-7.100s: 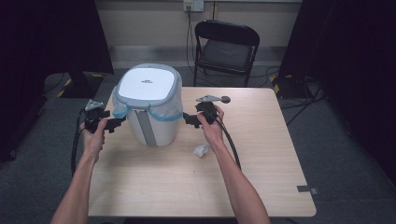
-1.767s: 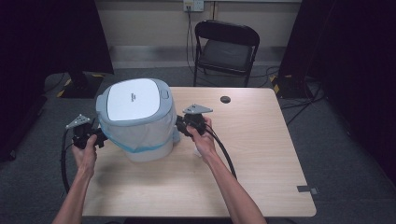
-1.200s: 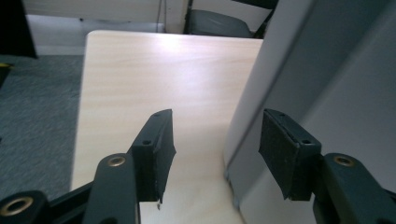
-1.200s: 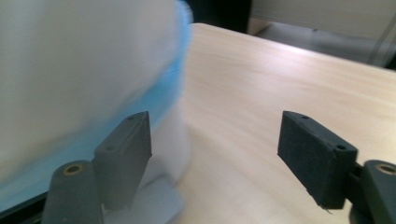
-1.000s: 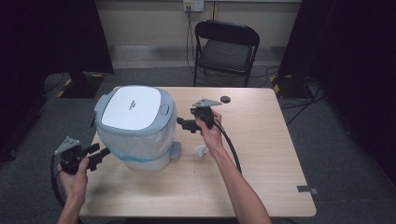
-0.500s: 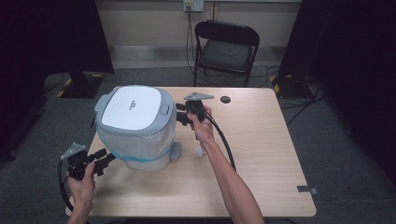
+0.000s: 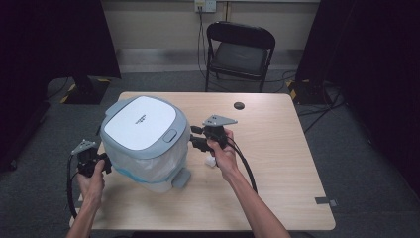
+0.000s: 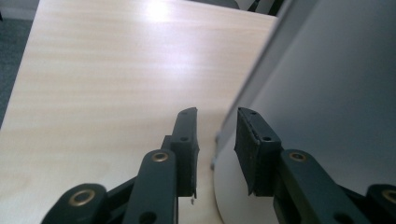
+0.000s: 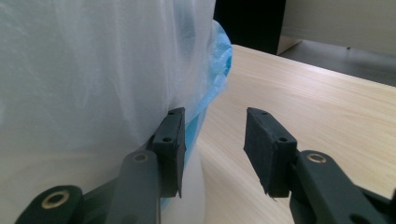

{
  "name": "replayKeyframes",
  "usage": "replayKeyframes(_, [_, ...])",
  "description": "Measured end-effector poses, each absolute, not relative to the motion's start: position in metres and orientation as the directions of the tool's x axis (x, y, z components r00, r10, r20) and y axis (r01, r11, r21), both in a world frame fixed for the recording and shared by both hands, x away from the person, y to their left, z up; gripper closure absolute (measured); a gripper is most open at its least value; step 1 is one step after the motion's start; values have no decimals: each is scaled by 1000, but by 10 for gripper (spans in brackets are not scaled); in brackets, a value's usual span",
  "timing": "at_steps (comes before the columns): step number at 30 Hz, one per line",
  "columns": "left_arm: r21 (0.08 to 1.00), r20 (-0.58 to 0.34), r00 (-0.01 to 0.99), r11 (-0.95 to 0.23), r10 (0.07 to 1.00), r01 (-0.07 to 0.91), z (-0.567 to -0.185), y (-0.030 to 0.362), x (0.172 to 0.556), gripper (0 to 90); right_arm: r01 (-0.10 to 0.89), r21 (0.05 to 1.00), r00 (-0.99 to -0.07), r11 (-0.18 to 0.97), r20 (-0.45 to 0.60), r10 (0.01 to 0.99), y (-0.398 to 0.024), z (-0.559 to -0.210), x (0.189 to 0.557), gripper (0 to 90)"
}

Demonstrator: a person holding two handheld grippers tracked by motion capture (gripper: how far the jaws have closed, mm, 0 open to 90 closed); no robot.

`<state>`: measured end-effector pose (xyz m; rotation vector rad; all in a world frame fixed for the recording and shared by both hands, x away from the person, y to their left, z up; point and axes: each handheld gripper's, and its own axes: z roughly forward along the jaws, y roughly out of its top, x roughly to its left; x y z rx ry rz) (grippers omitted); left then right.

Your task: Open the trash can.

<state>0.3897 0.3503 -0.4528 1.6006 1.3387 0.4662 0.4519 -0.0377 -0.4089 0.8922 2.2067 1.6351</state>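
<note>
Pedal bin (image 7: pixel 143 141) on the wooden table (image 7: pixel 277 168), flanked by two hand-held grippers. The bin stands tilted, its white lid (image 7: pixel 140 122) facing up and toward the camera, its grey pedal (image 7: pixel 181 177) on the tabletop at the near side. A clear liner bag (image 7: pixel 153 166) with a blue hem hangs over the bin's outer wall.

Left gripper (image 7: pixel 101 161): held at the bin's lower left side. In the left gripper view its jaws have just been closing and stand narrowly parted, with a clear gap between the pads. The bin's grey edge (image 8: pixel 243 93) runs just beyond the gap, and the wall (image 8: pixel 336 93) lies behind the right-hand jaw; nothing is pinched.

Right gripper (image 7: pixel 194 138): held at the bin's right side, jaws pointing toward the wall. In the right gripper view the jaws have just eased slightly apart and stand spread. The left-hand jaw lies against the liner (image 9: pixel 93 70) and its blue hem (image 9: pixel 212 79); the right-hand jaw stands free over bare table (image 9: pixel 317 98). Only tabletop shows between the pads.

A small white scrap (image 7: pixel 211 161) lies on the table just below the right gripper.
</note>
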Motion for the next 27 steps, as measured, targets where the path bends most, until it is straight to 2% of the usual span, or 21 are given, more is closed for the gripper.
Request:
replayKeyframes(3, [844,-305,349,82,886,530,-448,347,404,718,341,925,-772,165,176,611,-41,-410,440,580])
replayKeyframes(5, [848,-340,366,114,866,518,-448,349,409,703,347,922,-765,172,172,621,-42,-410,434,582])
replayKeyframes(6, [847,-341,363,116,867,519,-448,349,411,684,346,922,-763,176,167,624,-44,-409,431,547])
replayKeyframes(9, [845,-322,360,94,876,527,-448,350,411,591,347,922,-754,171,166,636,-51,-412,431,360])
replayKeyframes(11, [837,-316,345,89,884,540,-446,356,403,486,360,916,-764,177,181,619,-58,-416,439,181])
replayKeyframes(14, [821,-310,284,104,907,561,-439,365,380,455,351,909,-727,225,114,677,-66,-420,448,215])
replayKeyframes(16, [818,-305,253,117,918,563,-439,369,363,453,376,898,-713,228,123,690,-69,-421,456,207])
replayKeyframes(20, [812,-300,288,85,910,578,-448,361,347,449,390,898,-697,201,145,703,-68,-422,470,197])
replayKeyframes(21, [810,-332,315,98,889,578,-453,353,341,446,390,898,-706,202,150,692,-62,-420,477,193])
replayKeyframes(23, [819,-330,294,117,897,562,-455,346,338,481,368,906,-723,207,139,676,-55,-418,480,186])
replayKeyframes(27, [819,-346,299,131,889,558,-457,346,340,480,380,904,-730,198,161,664,-46,-418,484,186])
